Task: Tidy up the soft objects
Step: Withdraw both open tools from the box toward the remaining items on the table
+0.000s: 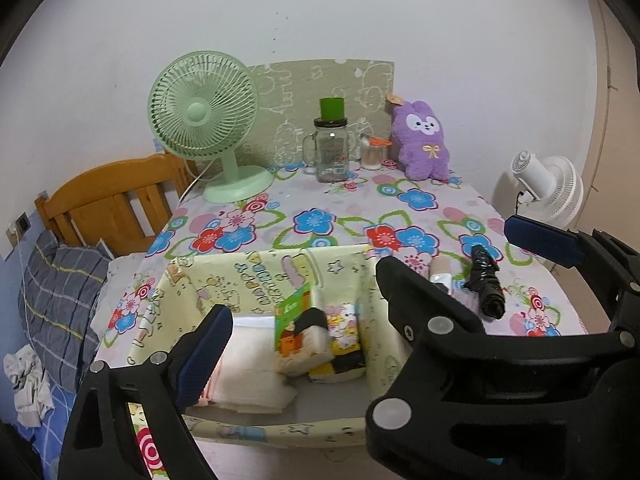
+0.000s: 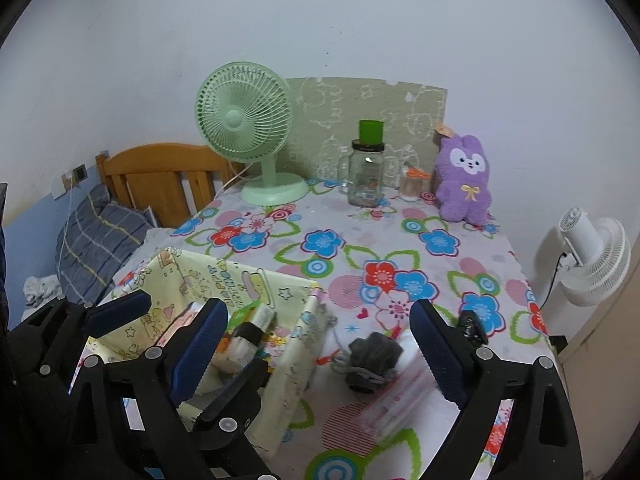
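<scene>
A: Left wrist view? 
B: Left gripper [image 1: 308,320] wide open, empty, above fabric box [image 1: 372,356] holding folded cloths [image 1: 256,376] and tissue packs [image 1: 320,336].

A: Right wrist view? 
B: Right gripper [image 2: 320,344] wide open, empty; grey socks [image 2: 372,356] on the tablecloth [image 2: 360,248], right of the box.

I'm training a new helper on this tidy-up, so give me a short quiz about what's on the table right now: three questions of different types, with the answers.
1. True or false: the purple plush rabbit sits inside the yellow fabric box.
2. Which thing lies on the tablecloth between the fingers of the right tool? A: grey soft bundle. B: green fan. C: glass jar.
3. In a few words: what is the left tool gripping?
Key: 1 false, the rabbit stands at the table's far end. 2 A. 3 nothing; it is open and empty.
</scene>
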Available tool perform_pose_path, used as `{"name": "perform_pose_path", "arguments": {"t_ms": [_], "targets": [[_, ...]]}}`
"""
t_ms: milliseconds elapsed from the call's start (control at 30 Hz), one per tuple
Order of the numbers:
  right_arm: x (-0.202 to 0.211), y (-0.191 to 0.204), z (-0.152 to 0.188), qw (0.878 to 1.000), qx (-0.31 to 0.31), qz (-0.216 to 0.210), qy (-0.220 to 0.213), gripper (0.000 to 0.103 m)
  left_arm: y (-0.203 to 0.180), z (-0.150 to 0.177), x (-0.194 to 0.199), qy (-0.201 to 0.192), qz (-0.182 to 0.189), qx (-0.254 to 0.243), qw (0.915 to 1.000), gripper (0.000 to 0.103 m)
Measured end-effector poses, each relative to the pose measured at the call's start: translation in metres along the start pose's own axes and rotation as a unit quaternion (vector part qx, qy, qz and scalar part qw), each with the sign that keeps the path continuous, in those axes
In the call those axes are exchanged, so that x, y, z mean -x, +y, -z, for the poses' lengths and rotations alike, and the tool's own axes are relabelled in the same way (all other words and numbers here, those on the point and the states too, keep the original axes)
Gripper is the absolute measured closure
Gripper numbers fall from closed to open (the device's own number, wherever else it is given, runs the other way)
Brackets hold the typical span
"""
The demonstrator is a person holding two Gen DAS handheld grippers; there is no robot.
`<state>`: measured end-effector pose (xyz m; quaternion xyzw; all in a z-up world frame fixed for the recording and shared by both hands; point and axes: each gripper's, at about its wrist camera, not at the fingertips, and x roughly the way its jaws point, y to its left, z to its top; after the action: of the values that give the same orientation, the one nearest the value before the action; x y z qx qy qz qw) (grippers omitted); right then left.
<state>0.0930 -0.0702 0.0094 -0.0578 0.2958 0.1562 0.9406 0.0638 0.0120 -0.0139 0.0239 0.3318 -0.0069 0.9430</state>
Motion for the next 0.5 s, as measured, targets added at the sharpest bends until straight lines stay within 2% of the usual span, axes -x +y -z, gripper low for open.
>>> {"name": "perform_pose_path", "arguments": {"t_ms": [500], "targets": [[0.026,-0.039,0.012,0.999,-0.028,0.023,-0.013,0.004,-0.042,-0.001,0.008,-0.01,0.025,-0.022,0.9994,0.008]]}}
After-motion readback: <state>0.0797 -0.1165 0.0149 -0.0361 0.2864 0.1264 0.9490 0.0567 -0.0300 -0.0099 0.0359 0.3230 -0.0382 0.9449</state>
